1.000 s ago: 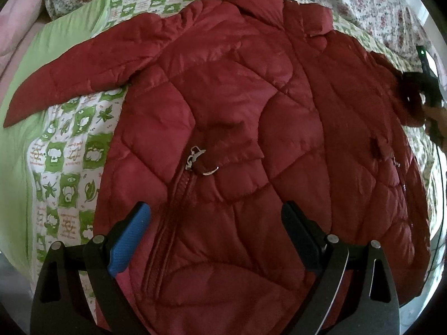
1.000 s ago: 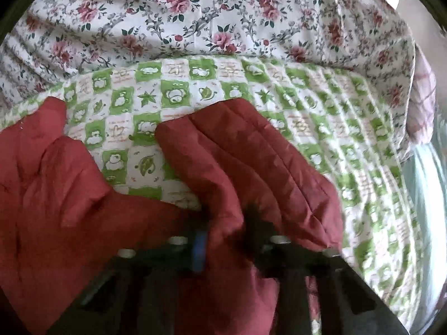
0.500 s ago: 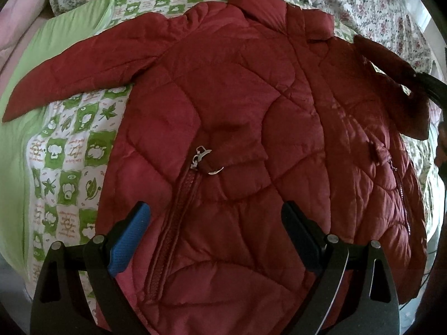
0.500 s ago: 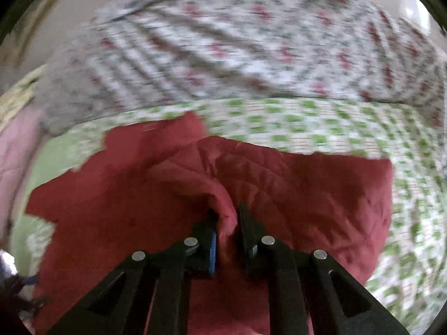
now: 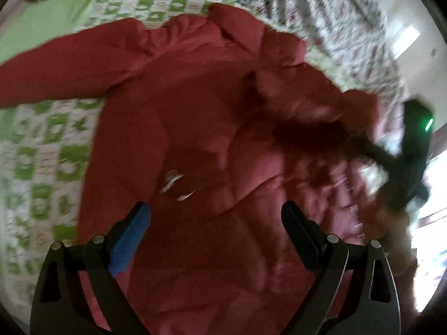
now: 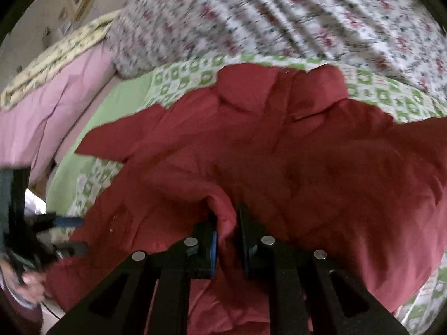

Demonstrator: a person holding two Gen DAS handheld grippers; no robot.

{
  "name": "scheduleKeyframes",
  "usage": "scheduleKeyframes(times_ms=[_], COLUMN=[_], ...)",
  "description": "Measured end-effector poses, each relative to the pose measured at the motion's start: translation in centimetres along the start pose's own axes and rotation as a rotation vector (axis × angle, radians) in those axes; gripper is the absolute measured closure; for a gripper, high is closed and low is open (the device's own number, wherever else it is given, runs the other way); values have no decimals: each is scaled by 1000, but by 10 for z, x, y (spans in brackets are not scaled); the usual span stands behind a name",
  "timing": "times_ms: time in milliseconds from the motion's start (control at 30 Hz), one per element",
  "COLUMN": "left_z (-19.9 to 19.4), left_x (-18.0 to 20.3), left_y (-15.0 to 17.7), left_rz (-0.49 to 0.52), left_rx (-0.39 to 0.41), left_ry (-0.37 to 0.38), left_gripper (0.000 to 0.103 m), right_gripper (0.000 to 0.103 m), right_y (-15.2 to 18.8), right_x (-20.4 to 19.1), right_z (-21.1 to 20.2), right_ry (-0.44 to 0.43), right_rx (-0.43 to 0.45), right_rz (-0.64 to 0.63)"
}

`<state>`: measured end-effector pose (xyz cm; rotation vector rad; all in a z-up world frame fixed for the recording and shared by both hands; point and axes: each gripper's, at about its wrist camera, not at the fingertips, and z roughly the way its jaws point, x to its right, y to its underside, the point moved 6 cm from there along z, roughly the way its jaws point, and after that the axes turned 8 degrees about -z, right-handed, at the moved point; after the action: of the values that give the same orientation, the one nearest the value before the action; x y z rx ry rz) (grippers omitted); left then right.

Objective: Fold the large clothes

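A green-and-white checked quilt [image 6: 184, 76] with small leaf and cloud prints covers the bed, and a plain light-green sheet [image 6: 111, 103] shows along its left edge. Along the far edge of the bed lies a bunched white duvet with red flowers [image 6: 279, 14]. At the far left corner a pink cover [image 6: 56, 89] lies under a yellow patterned cloth [image 6: 56, 53].

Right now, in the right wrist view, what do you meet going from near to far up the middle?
right gripper shut on a fold of the red quilted jacket → jacket collar → green-and-white patterned sheet → floral quilt
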<state>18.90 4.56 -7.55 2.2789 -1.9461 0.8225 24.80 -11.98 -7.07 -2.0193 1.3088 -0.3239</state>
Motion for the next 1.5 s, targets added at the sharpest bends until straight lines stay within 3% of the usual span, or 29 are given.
scheduleKeyframes(times_ms=[267,467,500,533,567,600,767,833,933,1067,1267,1400,1500], left_z=[40,78,80,82,84,87,81,74,59,34,35,43,52], left_x=[8,22,26,27,29,31,36,33,22,-3,-16,-12,-19], left_y=[-57,-82,-85,-87,-88,-88,-90,-92,-102,-116,-124,-129,-132], left_rz=[-102,-108,-102,-100,-94,-88,-33,-27,-8,32,128,185,168], left_rx=[-114,-175,-169,-172,-180,-192,-149,-126,-50,57,130,189,199], left_ry=[190,215,219,223,228,236,232,230,165,52,-79,-162,-229], left_gripper=[7,10,15,37,65,73,89,91,92,92,92,90,80], right_gripper=[85,85,85,85,84,84,82,73,52,52,52,50,51], right_y=[14,14,14,14,14,14,15,17,18,14,6,11,20], right_x=[-25,-21,-21,-20,-20,-20,-17,-16,-14,8,77,113,122], right_z=[15,18,17,17,17,17,13,11,2,-21,-44,-33,-16], right_ry=[19,12,11,9,9,14,12,-3,2,44,179,220,226], right_rx=[-36,-35,-35,-36,-37,-38,-43,-46,-30,38,115,75,22], right_rz=[-99,-75,-72,-68,-66,-65,-38,-24,-7,61,218,280,292])
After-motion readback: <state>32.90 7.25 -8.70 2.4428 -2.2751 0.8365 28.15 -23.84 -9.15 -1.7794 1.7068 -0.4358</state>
